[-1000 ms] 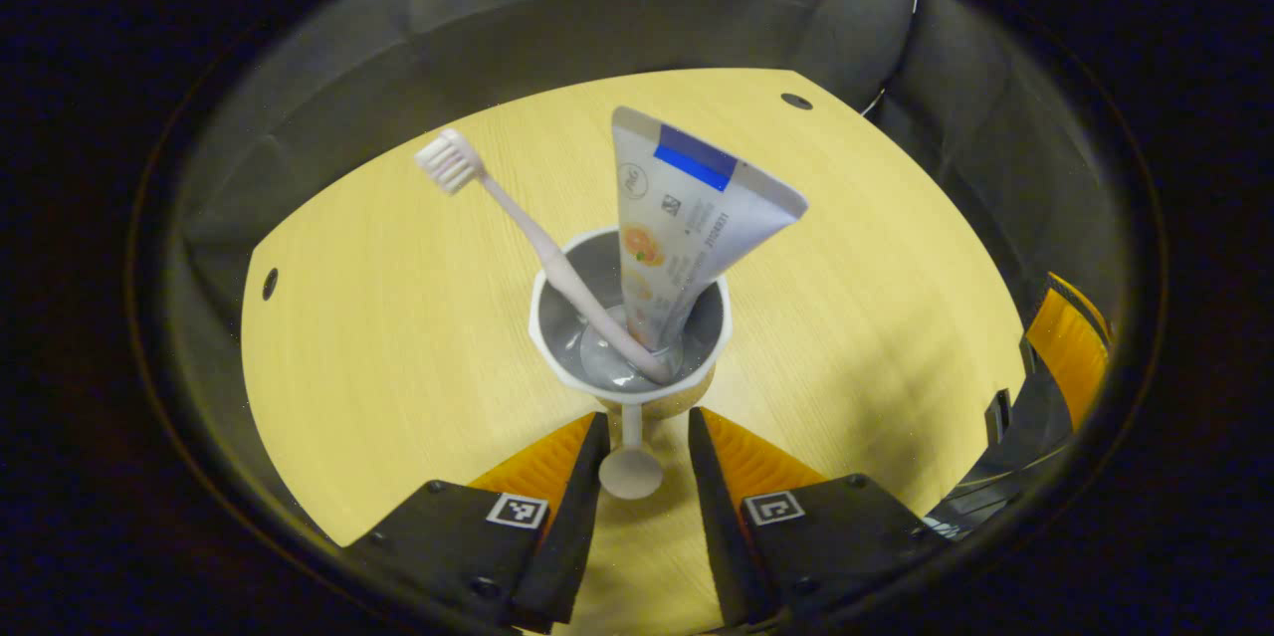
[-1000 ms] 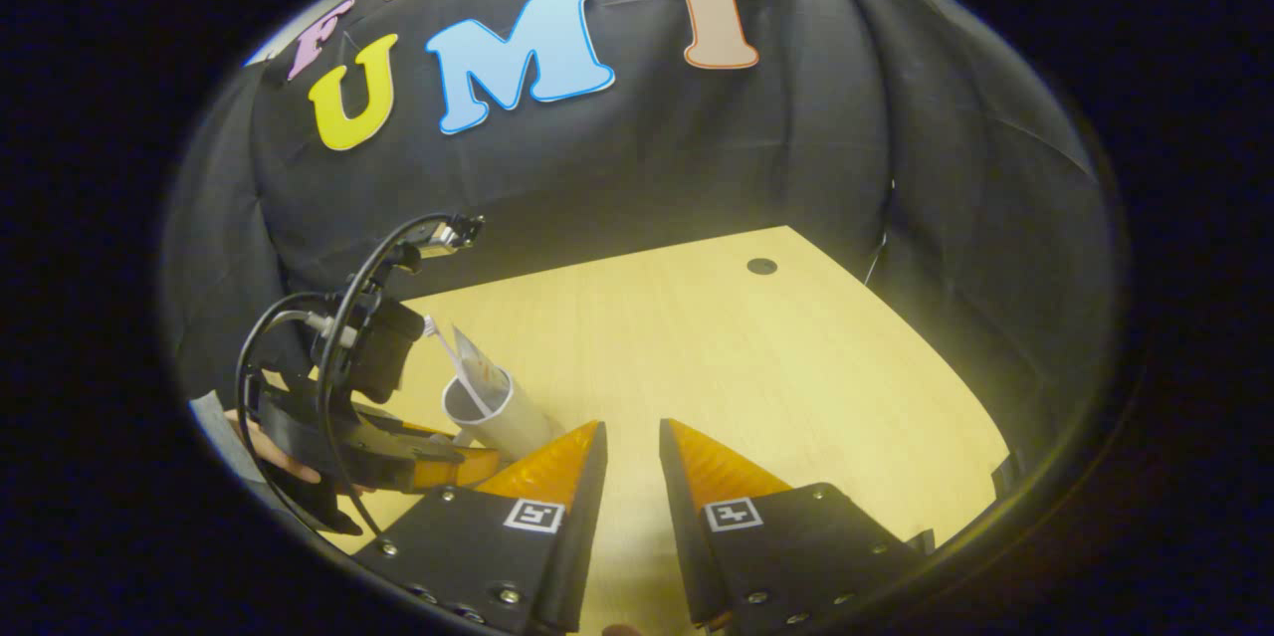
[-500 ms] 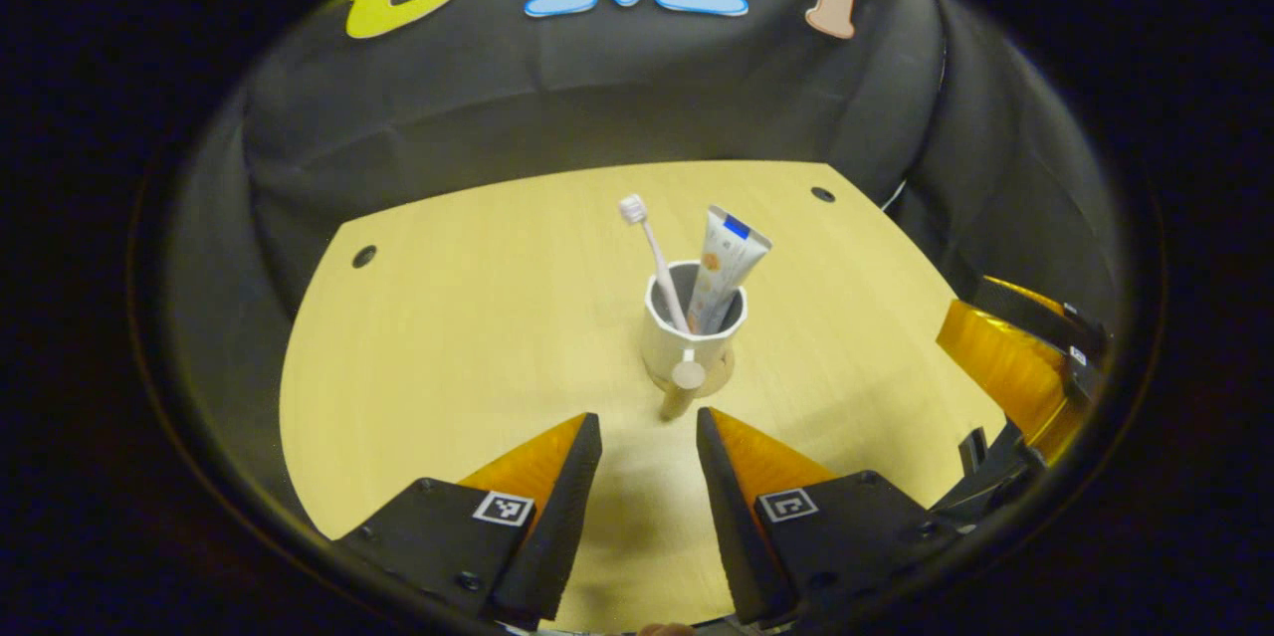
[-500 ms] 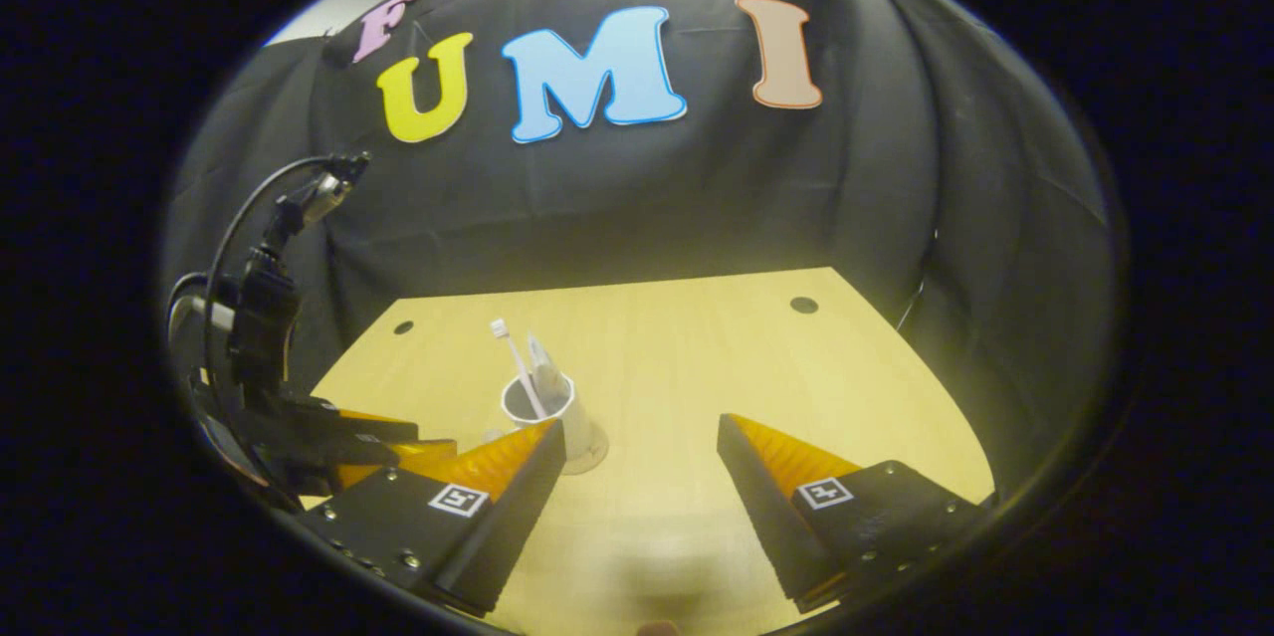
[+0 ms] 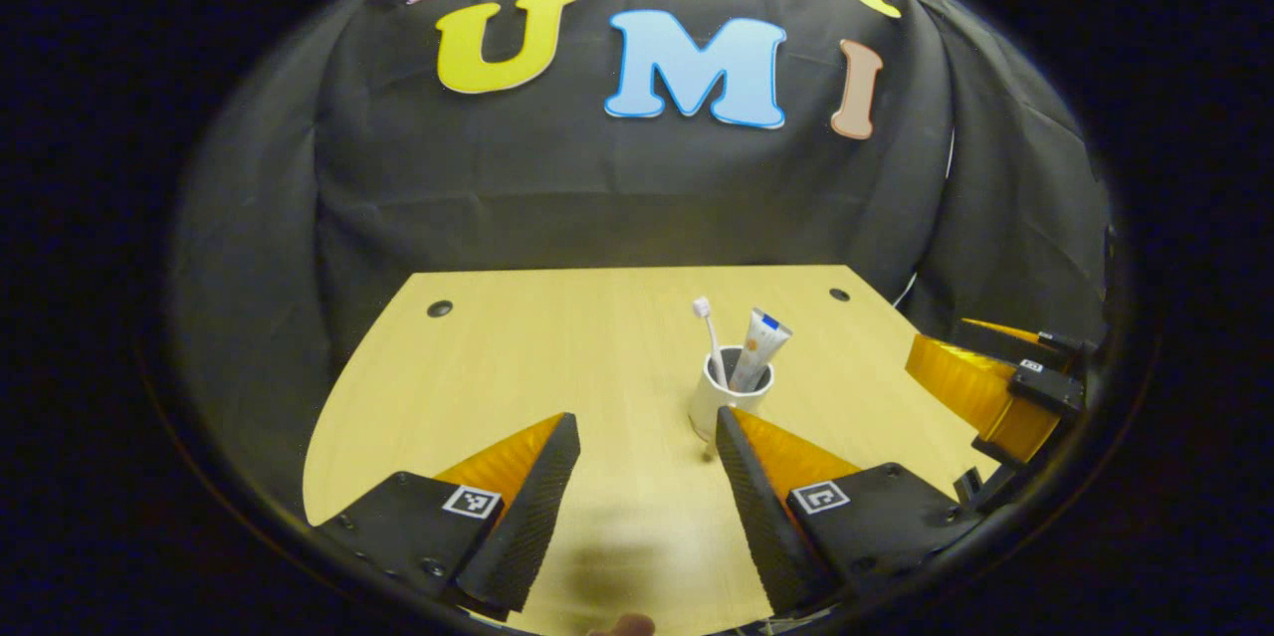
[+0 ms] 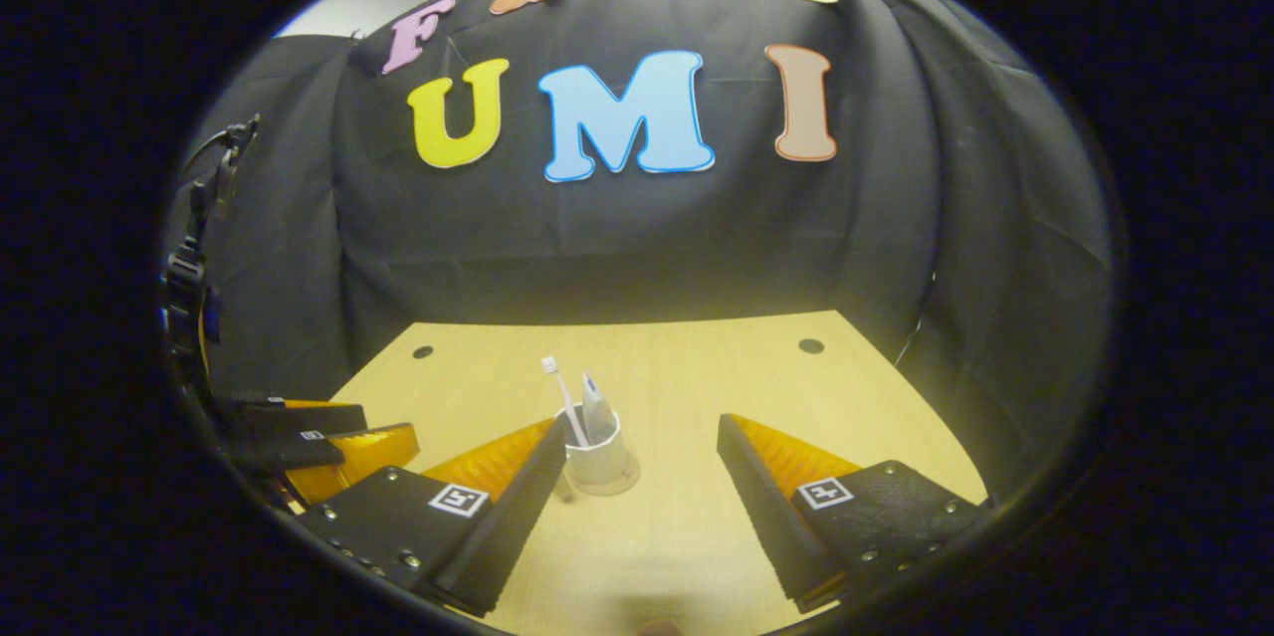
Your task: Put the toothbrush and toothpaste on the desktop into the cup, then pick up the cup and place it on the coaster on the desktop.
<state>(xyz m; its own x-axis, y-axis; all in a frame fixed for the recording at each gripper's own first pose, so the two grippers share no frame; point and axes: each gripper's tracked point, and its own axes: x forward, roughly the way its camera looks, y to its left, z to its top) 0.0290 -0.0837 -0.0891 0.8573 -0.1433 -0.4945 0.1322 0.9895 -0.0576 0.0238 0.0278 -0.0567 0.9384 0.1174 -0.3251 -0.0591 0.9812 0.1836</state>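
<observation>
Right gripper view: cup (image 6: 597, 458) with toothbrush (image 6: 557, 392) and toothpaste (image 6: 595, 409) stands on coaster (image 6: 624, 483); right gripper (image 6: 642, 447) and left gripper (image 5: 645, 442) both gape, empty.

A pale wood-grain worktop (image 5: 557, 357) with a rounded front edge stands inside the booth. Black cloth (image 5: 557, 208), hanging in soft folds, rises directly behind the worktop's far edge and wraps around both of its sides. Two small dark round holes mark the worktop's far corners, one at the far left (image 5: 439, 308) and one at the far right (image 5: 839, 295). A thin pale cord (image 6: 913, 342) hangs against the cloth just beyond the worktop's far right corner.
</observation>
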